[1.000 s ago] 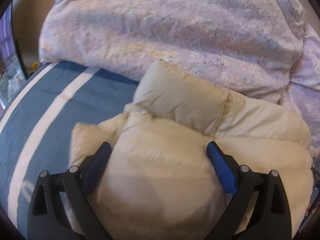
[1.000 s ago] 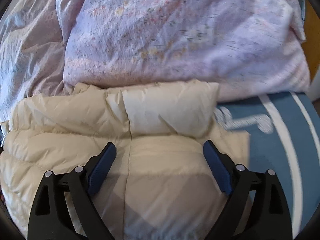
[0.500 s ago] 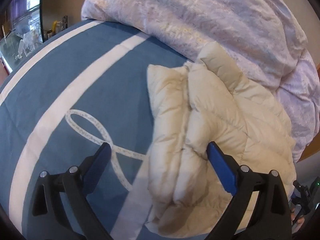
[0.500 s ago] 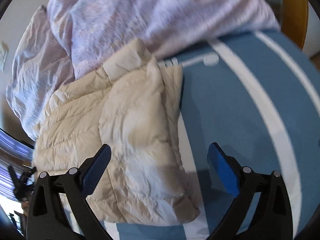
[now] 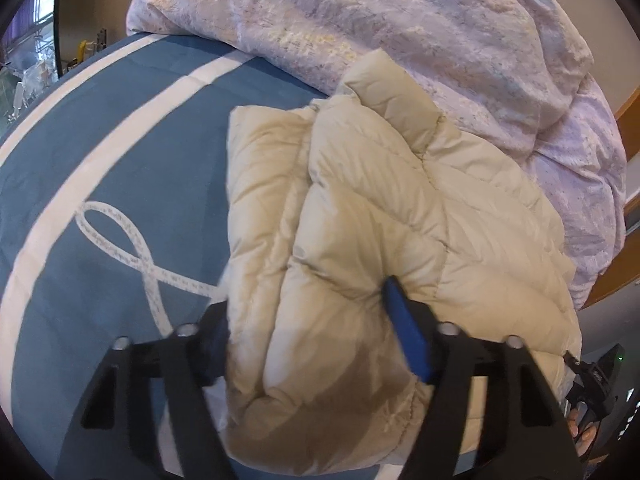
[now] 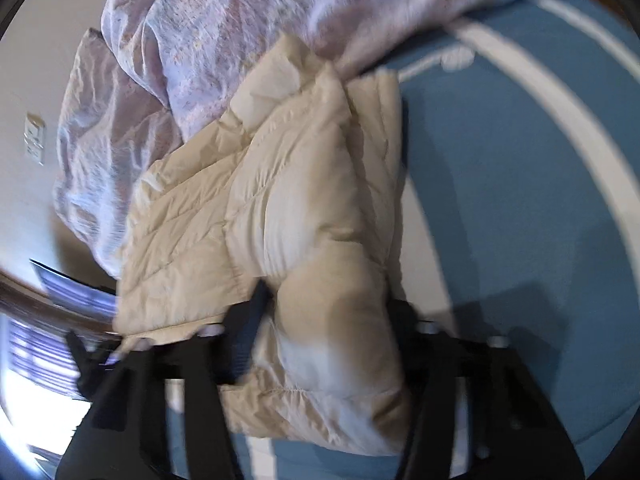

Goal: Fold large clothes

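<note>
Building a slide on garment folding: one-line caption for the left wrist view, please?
Left gripper closing on the folded cream quilted puffer jacket, lying on a blue white-striped bedspread.

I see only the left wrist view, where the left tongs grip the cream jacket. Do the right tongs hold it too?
Observer: Yes. The right tongs have just been closing, and a thick fold of the cream jacket bulges between them, pressed from both sides.
Operator: Which part do they hold?
Observer: The near end, on the side that borders the blue bedspread, away from the lilac duvet.
Operator: Is anything beyond the duvet?
Observer: A white wall switch, on the wall.
</note>
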